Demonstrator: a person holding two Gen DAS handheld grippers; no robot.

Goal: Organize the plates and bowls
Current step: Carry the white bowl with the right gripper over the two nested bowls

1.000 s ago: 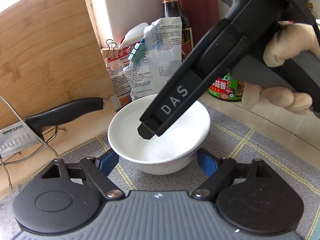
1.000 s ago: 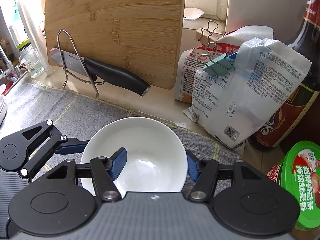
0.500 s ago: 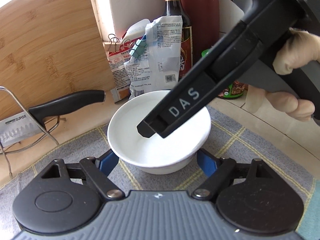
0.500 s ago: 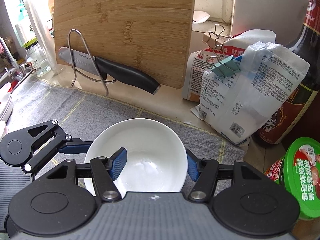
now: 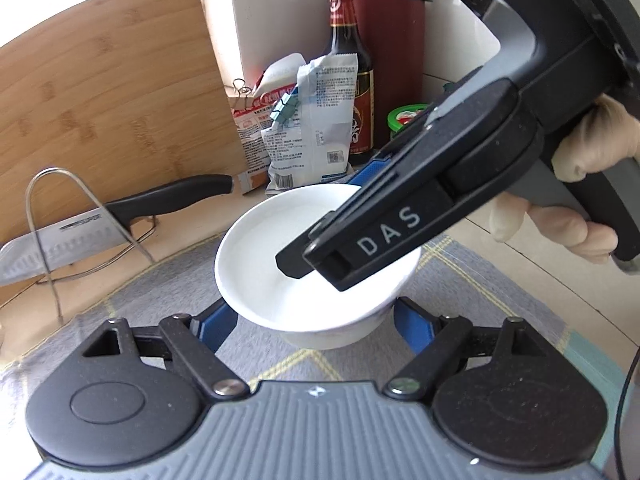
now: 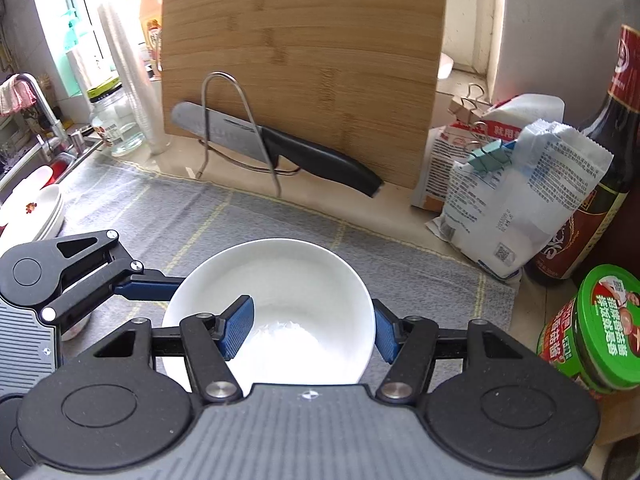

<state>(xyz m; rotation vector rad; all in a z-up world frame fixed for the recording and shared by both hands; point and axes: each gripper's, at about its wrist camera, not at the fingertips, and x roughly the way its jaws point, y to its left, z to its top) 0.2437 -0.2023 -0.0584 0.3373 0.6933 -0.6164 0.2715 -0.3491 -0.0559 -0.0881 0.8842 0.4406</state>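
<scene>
A white bowl (image 5: 260,248) (image 6: 304,276) hangs just above the grey checked mat (image 6: 240,216), held from two sides. My left gripper (image 5: 314,320) clasps the bowl's lower wall, a blue pad pressed on each side. In the right wrist view one of its fingers (image 6: 148,285) reaches the bowl's left side. My right gripper (image 6: 310,332) (image 5: 332,220) straddles the bowl's wall and is shut on it. One of its pads sits inside the bowl and the other outside the rim. A gloved hand (image 5: 592,148) holds the right gripper.
A knife (image 6: 304,152) rests on a wire stand before an upright bamboo board (image 6: 304,60). Clipped food bags (image 6: 520,200), a dark sauce bottle (image 6: 600,200) and a green-lidded jar (image 6: 600,320) crowd the right. Stacked white plates (image 6: 36,216) lie at the mat's left, by the sink.
Both grippers have risen and drawn back with the bowl between them. The knife, board and bags now look farther off, and the stacked plates have come into the right wrist view.
</scene>
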